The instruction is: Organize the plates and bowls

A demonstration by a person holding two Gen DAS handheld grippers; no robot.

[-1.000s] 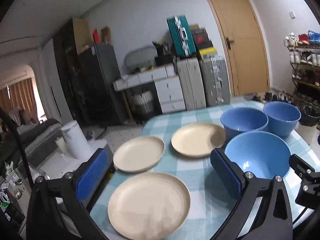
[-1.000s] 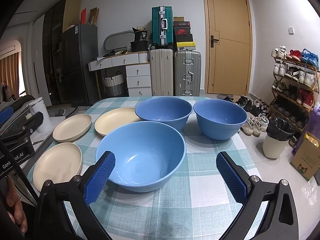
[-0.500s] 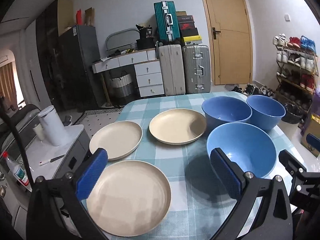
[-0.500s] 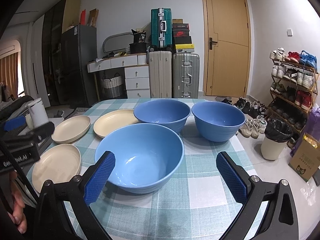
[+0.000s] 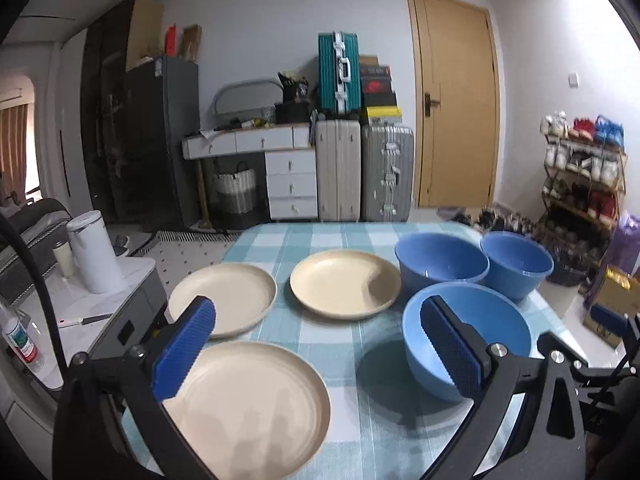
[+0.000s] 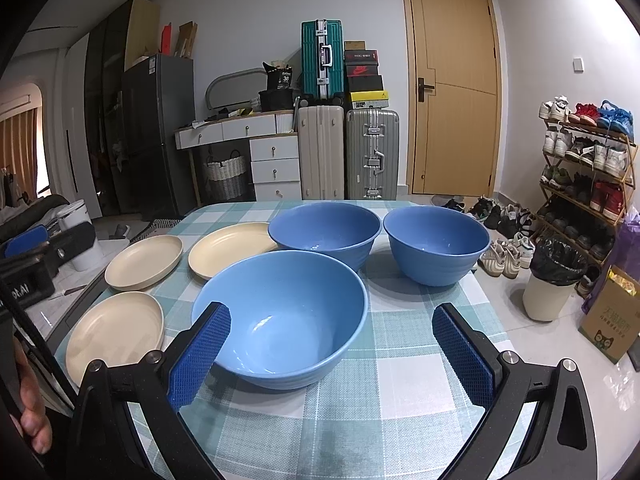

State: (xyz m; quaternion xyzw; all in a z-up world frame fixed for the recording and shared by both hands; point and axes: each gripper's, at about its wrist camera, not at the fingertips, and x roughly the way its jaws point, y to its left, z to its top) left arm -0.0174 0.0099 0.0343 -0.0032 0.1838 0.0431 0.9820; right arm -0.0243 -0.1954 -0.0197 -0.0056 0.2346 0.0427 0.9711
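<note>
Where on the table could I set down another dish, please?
Bare cloth lies on the near right, in front of the nearest bowl and the right-hand bowl. The left side is crowded with three plates.

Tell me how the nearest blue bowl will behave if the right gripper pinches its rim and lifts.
The nearest blue bowl looks stiff, so its wall probably won't flex. Its glossy inside may be slippery against the pads. Wide and deep, it would likely hang tilted from a one-sided rim pinch by the right gripper.
</note>
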